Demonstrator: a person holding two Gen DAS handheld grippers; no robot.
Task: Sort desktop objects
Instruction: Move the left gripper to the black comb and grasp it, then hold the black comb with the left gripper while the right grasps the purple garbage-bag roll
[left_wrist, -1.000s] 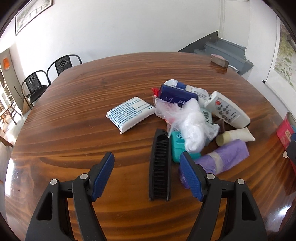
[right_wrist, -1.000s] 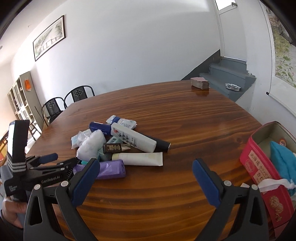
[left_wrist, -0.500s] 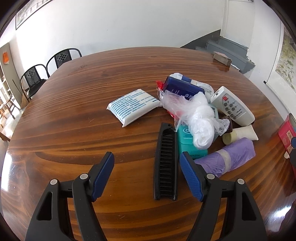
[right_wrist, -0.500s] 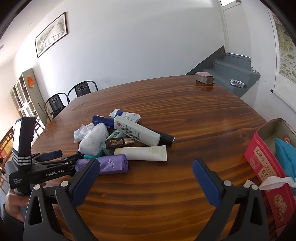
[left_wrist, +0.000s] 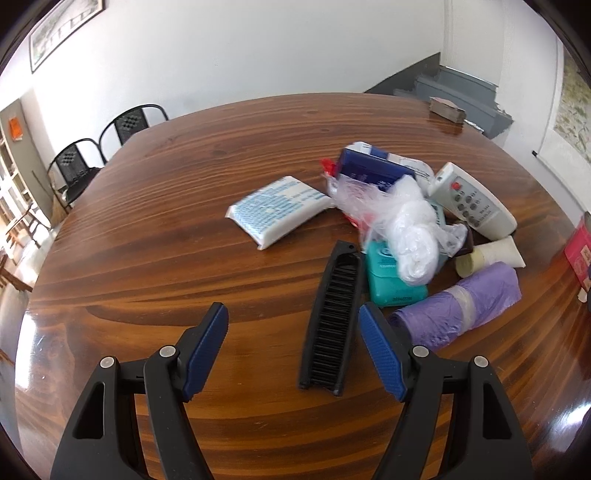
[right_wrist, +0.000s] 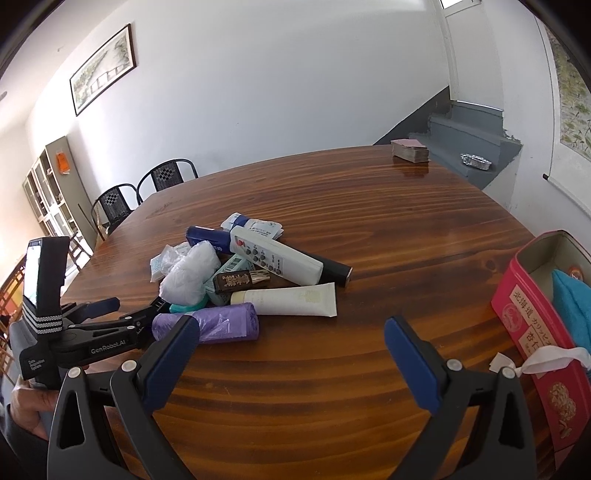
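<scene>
L gripper (left_wrist: 293, 343) tilts down at the wood table (left_wrist: 147, 229), jaws wide w/ nothing gripped; black comb (left_wrist: 332, 317) lies lengthwise in the gap, nearer the right pad, not touching either. R gripper (right_wrist: 288, 358) sits flatter over bare tabletop, jaws wide & empty, pile w/ purple bag roll (right_wrist: 218, 325), white tube (right_wrist: 291, 301) & remote (right_wrist: 275, 260) just ahead-left, red tin (right_wrist: 532, 317) at right. A hand (right_wrist: 26, 404) grips the L tool's handle at the lower left edge of the right wrist view.
</scene>
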